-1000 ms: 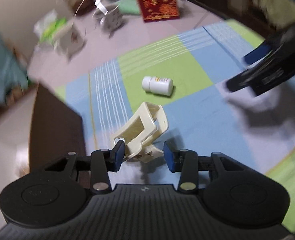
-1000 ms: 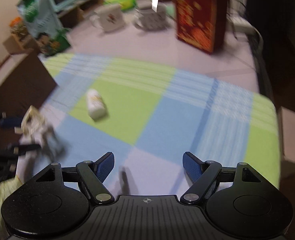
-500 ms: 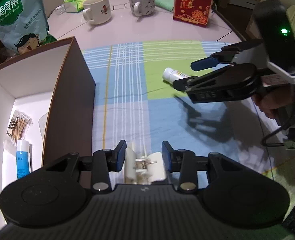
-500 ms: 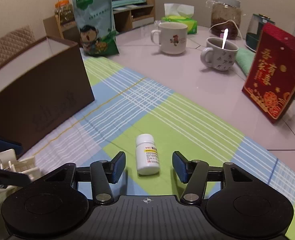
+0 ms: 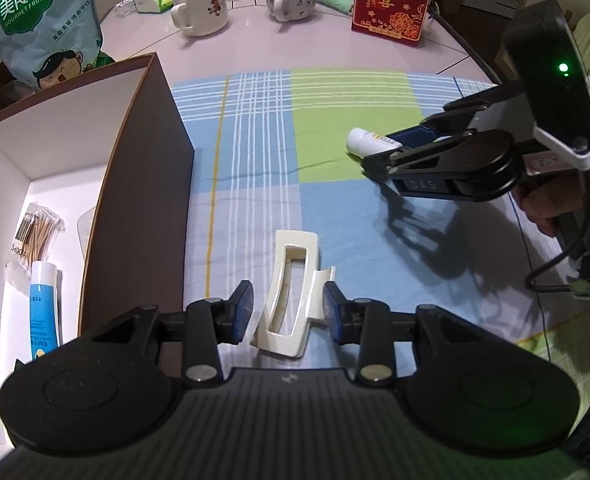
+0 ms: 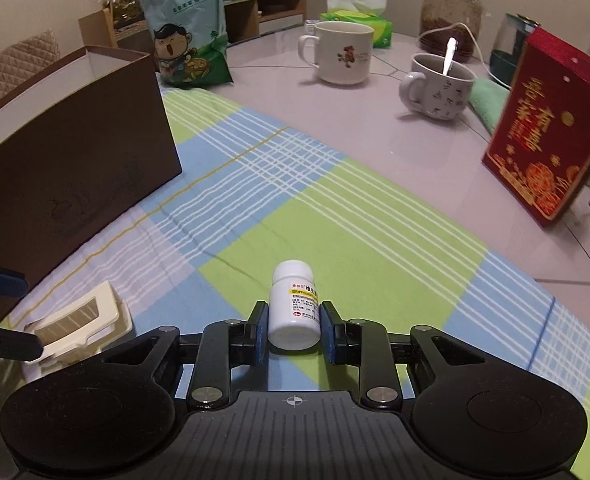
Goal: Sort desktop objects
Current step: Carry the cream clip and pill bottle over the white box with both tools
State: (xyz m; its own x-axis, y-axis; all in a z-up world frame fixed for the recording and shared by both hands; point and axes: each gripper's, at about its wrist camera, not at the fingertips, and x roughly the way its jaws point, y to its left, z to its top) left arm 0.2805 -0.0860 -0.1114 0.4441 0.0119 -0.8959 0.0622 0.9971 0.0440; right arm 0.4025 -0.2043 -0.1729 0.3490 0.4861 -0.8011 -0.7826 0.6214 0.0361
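Between my right gripper's (image 6: 291, 330) jaws lies a white pill bottle (image 6: 294, 306) on its side on the checked cloth (image 6: 335, 216), cap pointing away from me, long axis running straight ahead. The pads sit narrow against its flanks, closed on it. Its label carries a yellow band and small Chinese print I cannot read.

My left gripper (image 5: 287, 312) stands partly open around a cream hair clip (image 5: 289, 296), which lies on the cloth with its long axis running away from me, tilted a little to the right. The right pad touches the clip's side; the left pad stands clear.

Just left of the clip rises the brown box (image 5: 143, 184), open-topped, holding a pack of cotton swabs (image 5: 35, 236) and a blue-and-white tube (image 5: 43, 316). Bare cloth lies between the box wall and the bottle.

Beyond the cloth stand a snack bag (image 5: 43, 16) reading "GOURMET FRUIT", two mugs (image 5: 201, 6), and a red box (image 6: 547, 140) with gold characters.
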